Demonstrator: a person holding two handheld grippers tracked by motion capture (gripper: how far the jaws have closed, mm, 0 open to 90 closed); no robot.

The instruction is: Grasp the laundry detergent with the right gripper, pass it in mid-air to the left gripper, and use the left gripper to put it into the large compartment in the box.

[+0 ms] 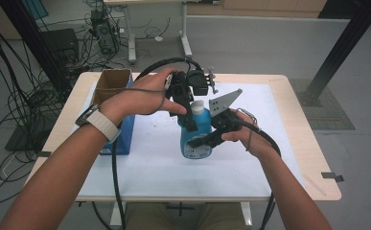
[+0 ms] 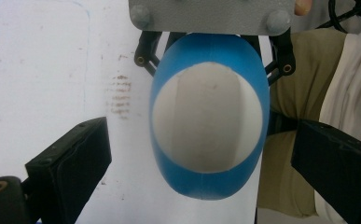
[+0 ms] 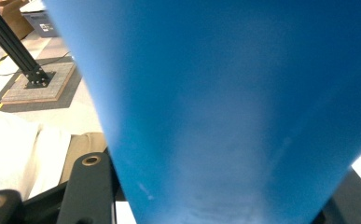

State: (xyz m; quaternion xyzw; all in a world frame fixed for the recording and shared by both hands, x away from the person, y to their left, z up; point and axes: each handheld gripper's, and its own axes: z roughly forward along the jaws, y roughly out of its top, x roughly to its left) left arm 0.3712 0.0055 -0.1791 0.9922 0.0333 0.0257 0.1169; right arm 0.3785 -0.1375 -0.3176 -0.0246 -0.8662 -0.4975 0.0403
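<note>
A blue bottle point(image 1: 196, 139) with a white cap point(image 1: 198, 106) stands upright over the middle of the table. My right gripper point(image 1: 205, 139) comes in from the right and is shut on the bottle's body point(image 3: 225, 102), its jaws on either side of the blue wall. My left gripper point(image 1: 191, 120) points down from above the cap. In the left gripper view I look down on the white cap point(image 2: 206, 116), and the two black jaws stand wide to either side without touching it. The grey plate point(image 2: 211, 14) of the right gripper lies beyond the bottle.
A white sheet point(image 1: 149, 163) covers the wooden table point(image 1: 312, 158). At the back left an open cardboard box point(image 1: 111, 81) sits beside a blue box point(image 1: 125, 136). Cables lie on the floor at the left, and a black frame post point(image 1: 341, 48) stands to the right.
</note>
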